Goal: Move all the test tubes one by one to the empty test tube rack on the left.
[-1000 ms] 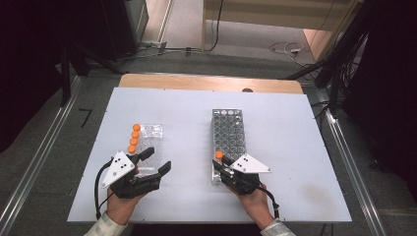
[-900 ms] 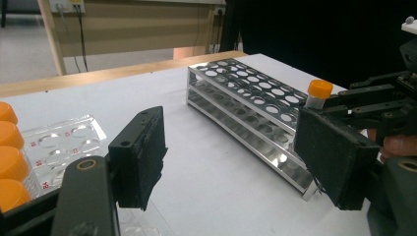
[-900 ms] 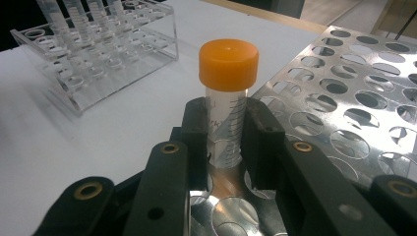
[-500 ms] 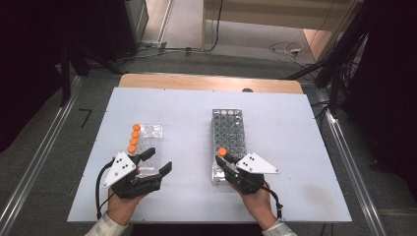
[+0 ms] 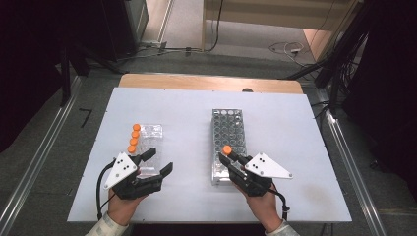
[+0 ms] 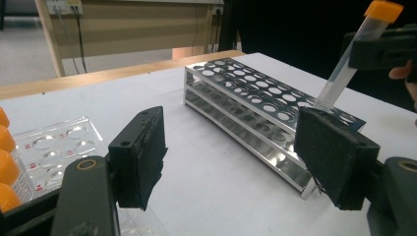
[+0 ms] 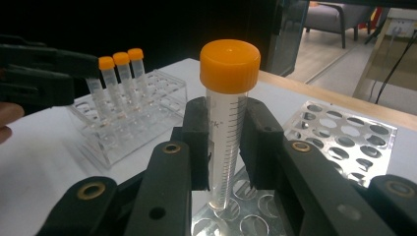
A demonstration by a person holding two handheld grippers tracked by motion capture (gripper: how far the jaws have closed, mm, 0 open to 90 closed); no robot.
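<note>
The desk (image 5: 295, 128) has a plain white top with a strip of light wood showing along its far edge, and it stands on grey floor with metal rails running along both sides. Beyond the far edge the room goes dark at left and right, with black stands and loose cables on the floor and a pale wooden panel at the back. A metal tube rack (image 5: 226, 132) of round holes lies lengthwise near the middle of the desk. Over the rack's near end the right gripper (image 5: 231, 158) is clamped on a clear graduated tube with an orange cap (image 7: 227, 123), its jaws pressed to both sides just below the cap; the tube is roughly upright, tilted slightly, with its tip just above or at the rack's holes. To the left of the metal rack, well apart from it, sits a clear plastic rack (image 5: 147, 140) with four orange-capped tubes (image 5: 134, 138) in a row along its left side. The left gripper (image 5: 160, 162) rests at this clear rack's near end, jaws apart with nothing between them.
</note>
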